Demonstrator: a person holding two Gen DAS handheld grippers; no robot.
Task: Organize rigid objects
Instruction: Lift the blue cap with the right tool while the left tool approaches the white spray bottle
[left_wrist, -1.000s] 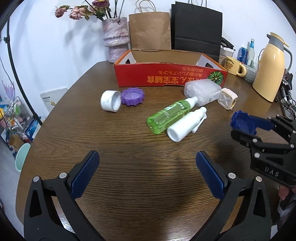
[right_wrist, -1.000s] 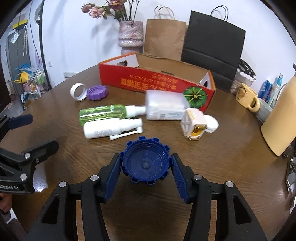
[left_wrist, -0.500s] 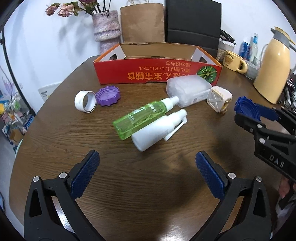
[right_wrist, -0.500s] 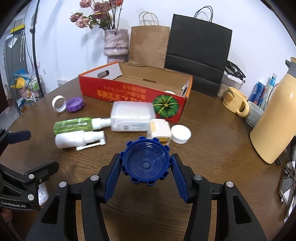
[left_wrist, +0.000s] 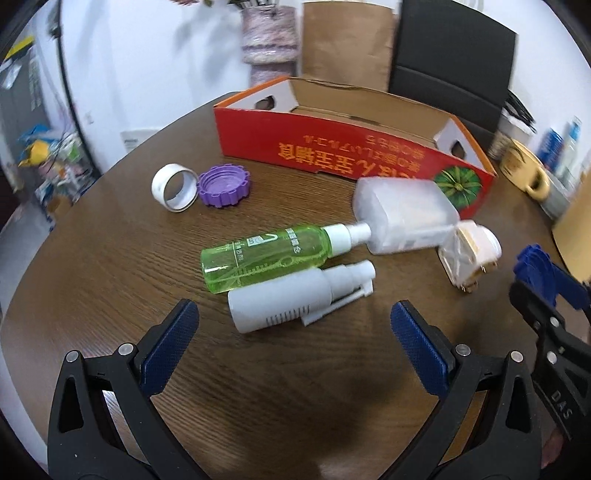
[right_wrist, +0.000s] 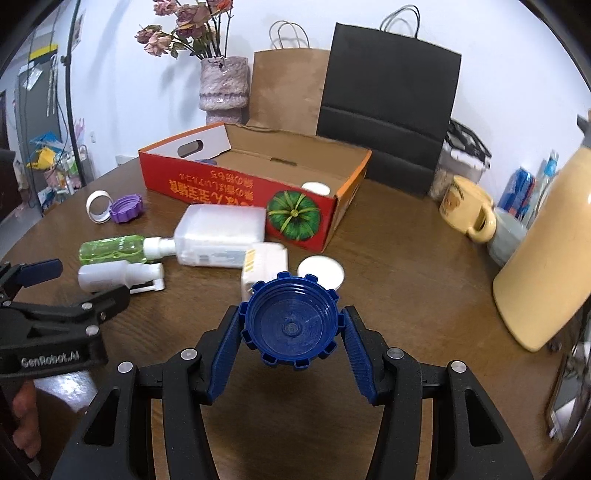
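While the right gripper (right_wrist: 291, 328) pinches the blue ridged bottle cap (right_wrist: 290, 326) between both blue pads, cap held off the table with its hollow side toward the camera, the left gripper (left_wrist: 291, 341) is spread wide and holds nothing, aimed at the white spray bottle (left_wrist: 295, 297) lying just ahead of its fingertips. Green spray bottle (left_wrist: 269, 254) lies alongside, touching or nearly touching the white one; its nozzle butts against a frosted plastic box (left_wrist: 404, 218). A small white-and-gold case (left_wrist: 469, 254) sits beside that box, a white round lid (right_wrist: 320, 272) next to it. Purple cap (left_wrist: 224, 183) and white tape ring (left_wrist: 173, 187) sit well to the left.

Risks, as I judge them: cap is held only by its ridged rim, so it could twist or pop out on the way to the red cardboard tray (right_wrist: 236, 184); clipping the tray's front wall would knock it loose. Left closing on the white bottle may roll it or drag the green one along.

Round dark wooden table (right_wrist: 406, 295). Behind: vase of dried flowers (right_wrist: 222, 88), brown and black paper bags, yellow mug, cream thermos jug (right_wrist: 550, 258).
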